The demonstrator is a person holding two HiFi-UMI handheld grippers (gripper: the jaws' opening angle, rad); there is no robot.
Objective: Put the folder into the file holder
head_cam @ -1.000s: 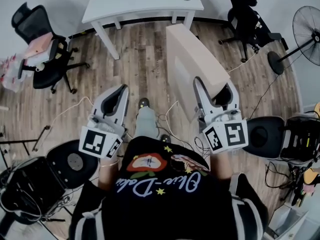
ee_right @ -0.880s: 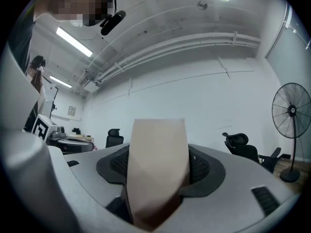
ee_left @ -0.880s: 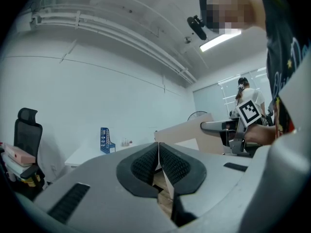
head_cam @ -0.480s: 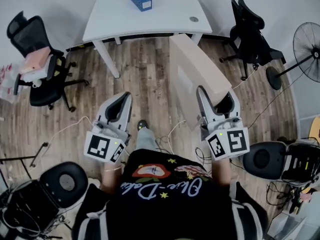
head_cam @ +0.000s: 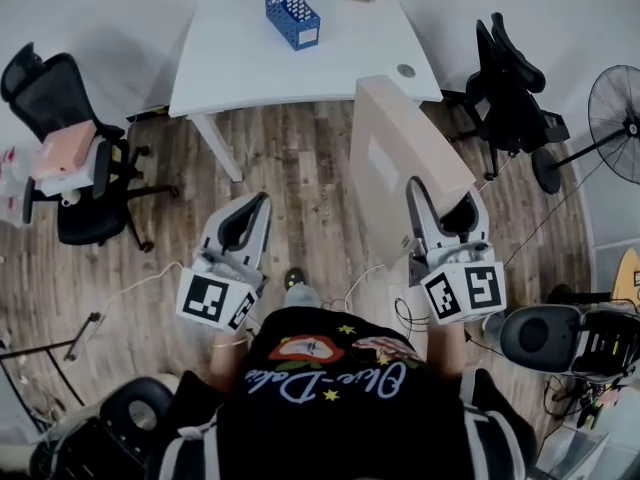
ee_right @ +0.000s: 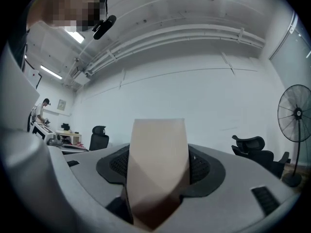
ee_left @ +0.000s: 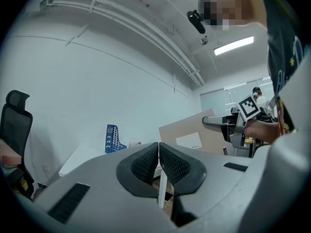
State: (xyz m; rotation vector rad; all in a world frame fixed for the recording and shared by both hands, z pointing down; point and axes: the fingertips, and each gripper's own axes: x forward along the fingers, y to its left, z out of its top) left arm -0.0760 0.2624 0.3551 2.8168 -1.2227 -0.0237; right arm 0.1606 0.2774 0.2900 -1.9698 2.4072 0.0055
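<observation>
A tan folder is held up on its edge over the wooden floor. It is clamped in the right hand-held gripper. In the right gripper view the folder is seen squeezed between the two dark pads, and the middle of that view is filled by it. The left hand-held gripper is held to the left of the folder, apart from it. In the left gripper view its jaws are seen pressed together, pad against pad, and nothing is held between them.

The blue file holder is stood on the white counter, near the far edge and well apart from the folder.

Both hand-held grippers are shown from above only in the head view. The file holder is also seen in the left gripper view, but not in the right gripper view. The flat side of the folder, with a white label on it, is shown in the left gripper view, and the right hand-held gripper is seen there from the side. A standing fan and a black chair are shown in the right gripper view, against a white wall.
</observation>
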